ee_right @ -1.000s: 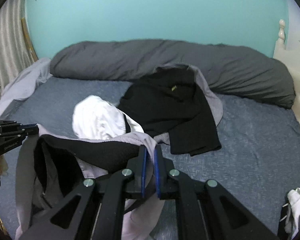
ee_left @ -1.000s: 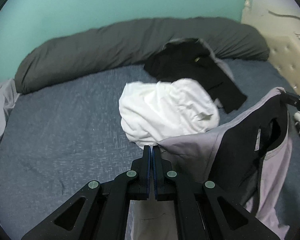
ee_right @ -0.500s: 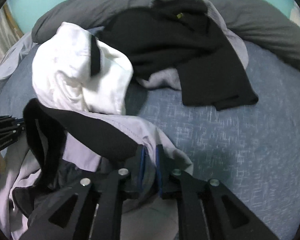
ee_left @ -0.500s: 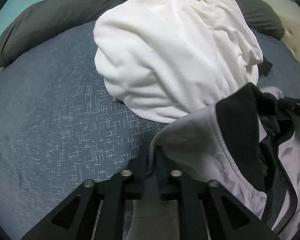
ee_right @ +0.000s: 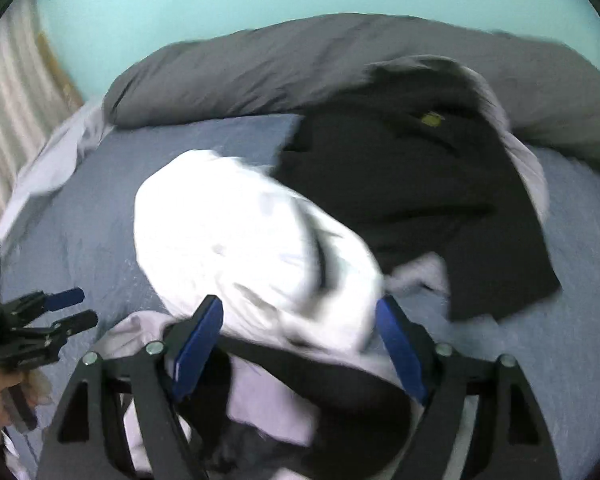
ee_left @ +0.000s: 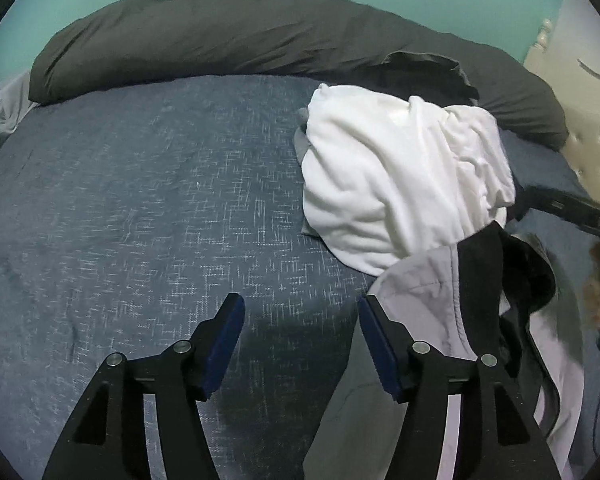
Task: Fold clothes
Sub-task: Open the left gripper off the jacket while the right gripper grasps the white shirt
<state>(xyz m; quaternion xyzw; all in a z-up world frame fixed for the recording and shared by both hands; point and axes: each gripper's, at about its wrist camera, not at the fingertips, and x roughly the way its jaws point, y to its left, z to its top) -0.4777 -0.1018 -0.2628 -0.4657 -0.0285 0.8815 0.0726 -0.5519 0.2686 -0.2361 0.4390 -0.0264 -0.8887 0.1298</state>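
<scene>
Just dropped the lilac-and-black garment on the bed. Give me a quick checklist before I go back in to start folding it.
1. Left gripper released: ok, jaws have just been opening, only bedspread between them.
2. Right gripper released: ok, jaws have just been opening, pads clear of cloth.
3. Lilac-and-black garment lying flat: not ok, bunched.
4. Garment clear of white garment: not ok, they overlap.
5. Bare bedspread for folding: ok, on the left.
6. Black garment out of the way: cannot tell.
</scene>
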